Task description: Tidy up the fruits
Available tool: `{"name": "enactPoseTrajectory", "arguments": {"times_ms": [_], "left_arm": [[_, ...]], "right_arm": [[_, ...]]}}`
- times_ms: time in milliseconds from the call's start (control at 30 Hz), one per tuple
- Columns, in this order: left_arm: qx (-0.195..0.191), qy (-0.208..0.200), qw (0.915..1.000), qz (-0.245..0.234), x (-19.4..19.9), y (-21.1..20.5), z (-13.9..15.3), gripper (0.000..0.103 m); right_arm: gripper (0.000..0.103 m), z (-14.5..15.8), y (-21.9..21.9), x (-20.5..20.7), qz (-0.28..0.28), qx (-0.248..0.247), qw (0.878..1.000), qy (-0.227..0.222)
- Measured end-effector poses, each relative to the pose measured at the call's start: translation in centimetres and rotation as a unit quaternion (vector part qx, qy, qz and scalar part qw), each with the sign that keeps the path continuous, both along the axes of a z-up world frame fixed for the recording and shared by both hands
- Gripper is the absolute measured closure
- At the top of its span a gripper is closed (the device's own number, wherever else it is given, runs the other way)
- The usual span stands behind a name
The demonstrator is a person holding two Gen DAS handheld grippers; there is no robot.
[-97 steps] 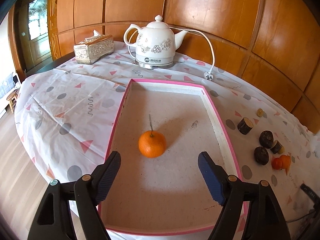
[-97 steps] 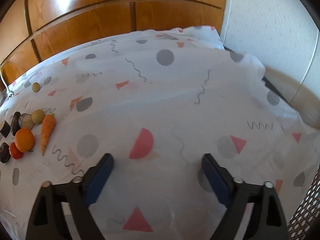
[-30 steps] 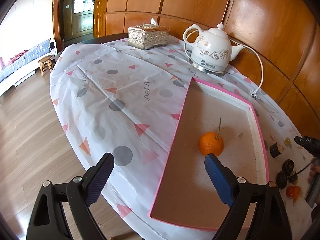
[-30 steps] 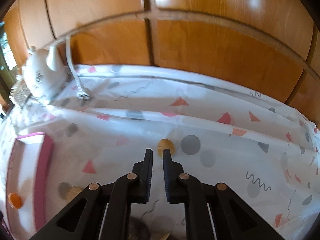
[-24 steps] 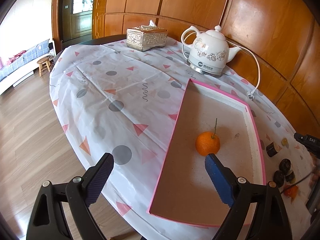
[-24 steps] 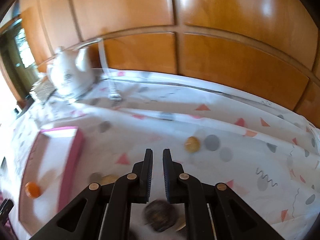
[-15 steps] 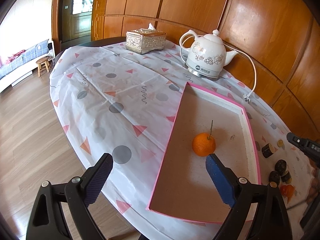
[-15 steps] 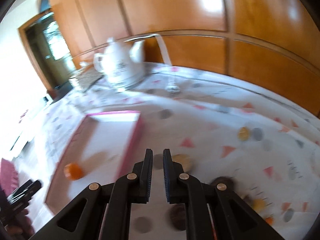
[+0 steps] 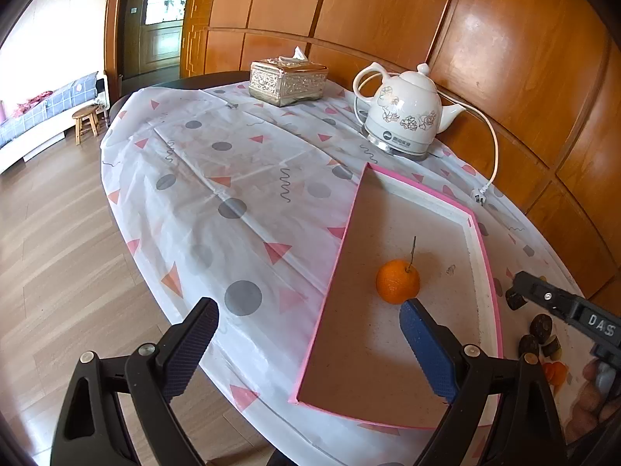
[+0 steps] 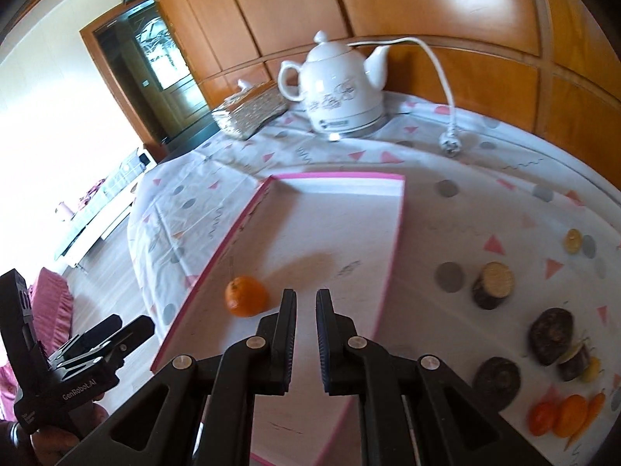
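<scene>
An orange (image 9: 398, 281) with a stem lies alone in the pink-rimmed tray (image 9: 335, 268); it also shows in the right wrist view (image 10: 247, 296), as does the tray (image 10: 390, 264). My left gripper (image 9: 308, 343) is open and empty, held above the tray's near left corner. My right gripper (image 10: 304, 332) is shut with nothing between its pads, above the tray's right half. Right of the tray lie several dark round fruits (image 10: 551, 334), a cut dark piece (image 10: 493, 285), small orange fruits (image 10: 569, 415) and a small yellow fruit (image 10: 573, 240).
A white kettle (image 9: 405, 116) with cord and plug (image 9: 479, 195) stands behind the tray. A silver tissue box (image 9: 288, 81) sits at the table's far left. The table edge drops to wooden floor (image 9: 58, 256) on the left. Wood panelling (image 9: 504, 50) backs the table.
My right gripper closed from open and has swung left from the bare tablecloth to over the tray. The left gripper has drifted back and left, staying open.
</scene>
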State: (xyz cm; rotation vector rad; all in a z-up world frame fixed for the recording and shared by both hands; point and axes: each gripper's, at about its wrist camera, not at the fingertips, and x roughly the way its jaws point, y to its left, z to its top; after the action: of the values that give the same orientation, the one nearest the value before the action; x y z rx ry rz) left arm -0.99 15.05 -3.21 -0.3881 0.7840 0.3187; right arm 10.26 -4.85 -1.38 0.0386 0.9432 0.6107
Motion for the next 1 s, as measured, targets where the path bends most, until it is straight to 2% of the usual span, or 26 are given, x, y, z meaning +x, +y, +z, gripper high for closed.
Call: {"name": "enactPoseTrajectory", "arguments": {"times_ms": [233, 333, 533, 667, 800, 900, 1000], "left_arm": [[-0.005, 0.002, 1.0000, 0.004, 0.0, 0.4, -0.2, 0.008], [-0.007, 0.003, 0.9999, 0.006, -0.1, 0.5, -0.3, 0.008], [-0.009, 0.003, 0.9999, 0.007, -0.1, 0.6, -0.3, 0.008], [-0.009, 0.002, 0.9999, 0.007, 0.0, 0.7, -0.3, 0.008], [-0.010, 0.005, 0.9998, 0.015, 0.0, 1.1, -0.6, 0.008], [-0.009, 0.010, 0.9997, 0.020, 0.1, 1.3, -0.9, 0.008], [-0.005, 0.012, 0.9997, 0.020, 0.3, 1.2, -0.9, 0.008]], "right_arm": [[0.092, -0.5, 2.3, -0.5, 0.017, -0.008, 1.000, 0.005], [0.084, -0.7, 2.5, -0.6, 0.013, -0.012, 1.000, 0.007], [0.079, -1.0, 2.4, -0.8, 0.005, -0.026, 1.000, 0.001], [0.072, -0.6, -0.4, 0.6, -0.051, -0.036, 0.998, -0.013], [0.072, -0.7, -5.6, 3.9, -0.131, -0.059, 0.989, -0.019], [0.064, -1.2, -10.7, 6.8, -0.206, -0.068, 0.976, -0.006], [0.064, -2.3, -15.4, 9.9, -0.265, -0.085, 0.961, 0.015]]}}
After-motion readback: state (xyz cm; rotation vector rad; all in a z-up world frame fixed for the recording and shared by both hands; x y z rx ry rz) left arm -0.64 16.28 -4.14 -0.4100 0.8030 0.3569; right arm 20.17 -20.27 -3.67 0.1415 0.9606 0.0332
